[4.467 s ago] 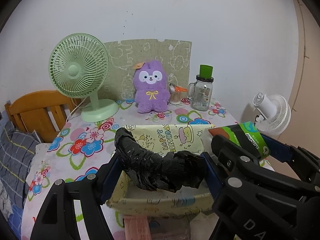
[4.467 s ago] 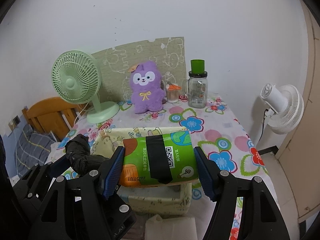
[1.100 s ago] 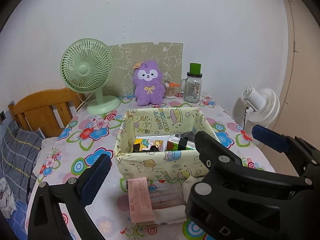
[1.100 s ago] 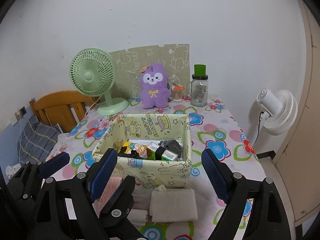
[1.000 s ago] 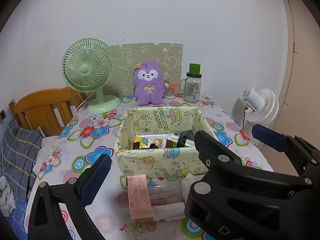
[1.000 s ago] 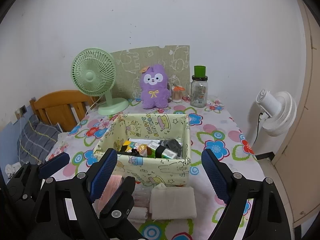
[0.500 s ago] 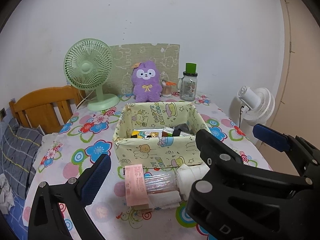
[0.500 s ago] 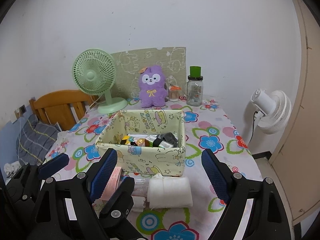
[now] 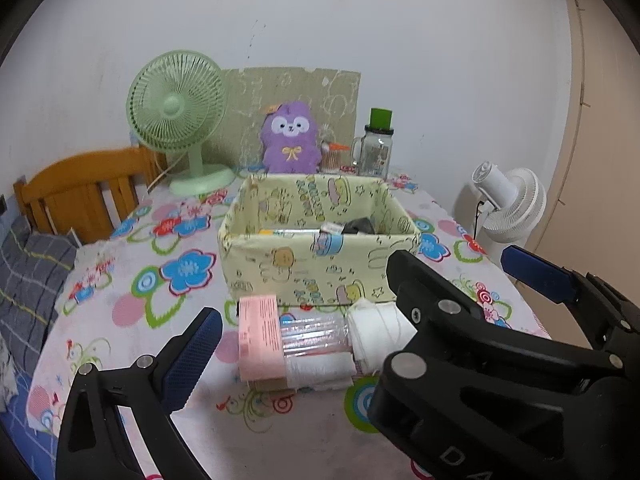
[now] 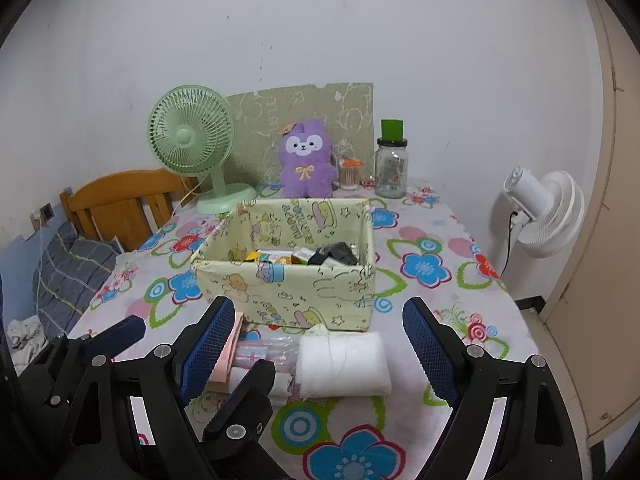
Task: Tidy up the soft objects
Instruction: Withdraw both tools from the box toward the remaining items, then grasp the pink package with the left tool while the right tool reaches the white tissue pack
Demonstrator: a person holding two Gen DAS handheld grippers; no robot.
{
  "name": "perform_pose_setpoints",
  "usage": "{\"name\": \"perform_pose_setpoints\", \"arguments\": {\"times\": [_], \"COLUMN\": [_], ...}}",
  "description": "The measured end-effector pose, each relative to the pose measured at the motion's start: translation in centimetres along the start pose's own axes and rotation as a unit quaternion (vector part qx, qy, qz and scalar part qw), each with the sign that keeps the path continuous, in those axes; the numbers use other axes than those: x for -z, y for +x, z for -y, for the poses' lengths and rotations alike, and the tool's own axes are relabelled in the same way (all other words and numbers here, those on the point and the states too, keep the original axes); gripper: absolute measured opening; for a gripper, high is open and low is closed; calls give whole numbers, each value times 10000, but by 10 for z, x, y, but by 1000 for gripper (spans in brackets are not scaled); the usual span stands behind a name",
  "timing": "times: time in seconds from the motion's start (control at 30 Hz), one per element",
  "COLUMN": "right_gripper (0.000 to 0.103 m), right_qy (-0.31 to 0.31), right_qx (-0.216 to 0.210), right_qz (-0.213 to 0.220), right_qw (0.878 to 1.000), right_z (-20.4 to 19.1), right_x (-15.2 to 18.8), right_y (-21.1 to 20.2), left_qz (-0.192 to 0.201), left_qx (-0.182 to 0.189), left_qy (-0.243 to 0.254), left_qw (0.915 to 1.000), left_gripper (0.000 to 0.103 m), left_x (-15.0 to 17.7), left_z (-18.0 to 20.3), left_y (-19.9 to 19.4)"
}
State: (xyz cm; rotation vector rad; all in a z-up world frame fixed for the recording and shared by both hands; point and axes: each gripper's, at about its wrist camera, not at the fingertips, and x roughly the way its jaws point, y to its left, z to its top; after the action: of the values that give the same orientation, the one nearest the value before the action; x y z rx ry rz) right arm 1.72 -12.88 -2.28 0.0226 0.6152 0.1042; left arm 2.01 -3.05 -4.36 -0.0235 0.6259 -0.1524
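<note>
Both tongs, left tongs (image 9: 360, 292) and right tongs (image 10: 320, 344), wide open and empty now, black bundle (image 10: 336, 255) and green pack dropped into yellow box (image 10: 288, 292), near white roll (image 10: 344, 364) waiting on tabletop (image 10: 452, 280).

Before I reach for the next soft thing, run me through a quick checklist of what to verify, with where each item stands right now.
1. Right gripper empty, jaws wide open: ok.
2. Left gripper empty: ok; its right finger is hidden behind the right gripper's body, so its opening: cannot tell.
3. White folded cloth lying free on the table in front of the yellow box, framed by the right jaws: ok.
4. Pink-labelled clear pack lying beside the cloth, within the left gripper's line: ok.
5. Room left in the box: cannot tell; several items already show over its front wall.
6. The two grippers crowd each other in both views: not ok.
</note>
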Motion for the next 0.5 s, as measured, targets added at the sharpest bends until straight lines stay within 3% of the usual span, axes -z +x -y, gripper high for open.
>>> {"name": "perform_pose_setpoints", "arguments": {"times": [0.5], "right_gripper": [88], "right_qy": [120], "right_qx": [-145], "right_qz": [-407], "right_qw": [9990], "right_z": [2], "right_x": [27], "right_y": [35], "left_qz": [-387], "left_qx": [116], "left_qy": [-54], "left_qw": [9992], "left_gripper": [97], "left_x": [26], "left_z": [-7], "left_y": [30]}}
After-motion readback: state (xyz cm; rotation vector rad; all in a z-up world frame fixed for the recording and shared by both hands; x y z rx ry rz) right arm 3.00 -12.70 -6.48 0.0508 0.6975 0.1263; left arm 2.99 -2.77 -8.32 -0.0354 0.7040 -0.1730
